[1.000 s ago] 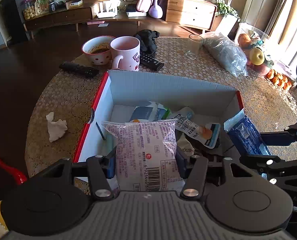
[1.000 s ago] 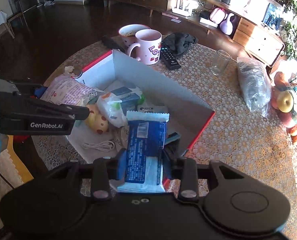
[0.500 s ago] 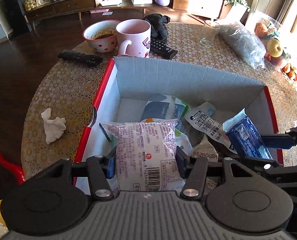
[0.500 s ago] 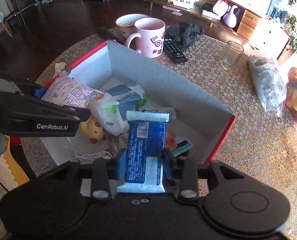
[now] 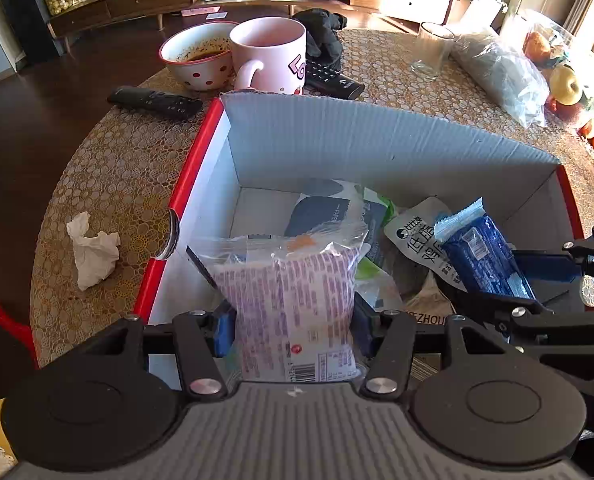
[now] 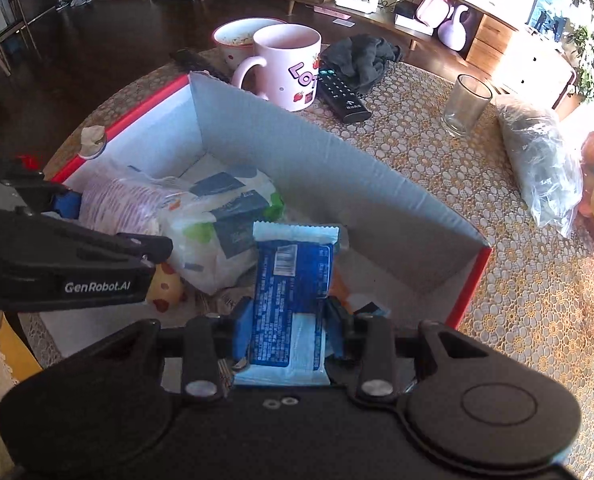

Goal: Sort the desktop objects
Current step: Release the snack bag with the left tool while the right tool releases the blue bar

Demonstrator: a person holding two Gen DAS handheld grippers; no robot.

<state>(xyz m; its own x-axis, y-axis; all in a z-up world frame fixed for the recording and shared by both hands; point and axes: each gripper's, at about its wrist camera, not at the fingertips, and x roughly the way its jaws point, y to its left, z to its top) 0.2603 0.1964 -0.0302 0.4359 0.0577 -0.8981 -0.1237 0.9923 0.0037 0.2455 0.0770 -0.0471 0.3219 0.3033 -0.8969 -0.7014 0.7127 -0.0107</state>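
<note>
Purple-printed packet (image 5: 293,304) clamped between left jaws; blue packet (image 6: 289,304) between right jaws.

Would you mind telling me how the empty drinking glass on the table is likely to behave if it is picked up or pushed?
The drinking glass looks rigid and breakable, so it probably wants a gentle grip. Its smooth, clear wall may be slippery. It stands upright on the lacy tablecloth, taller than it is wide, so a push near the rim could tip it.
</note>
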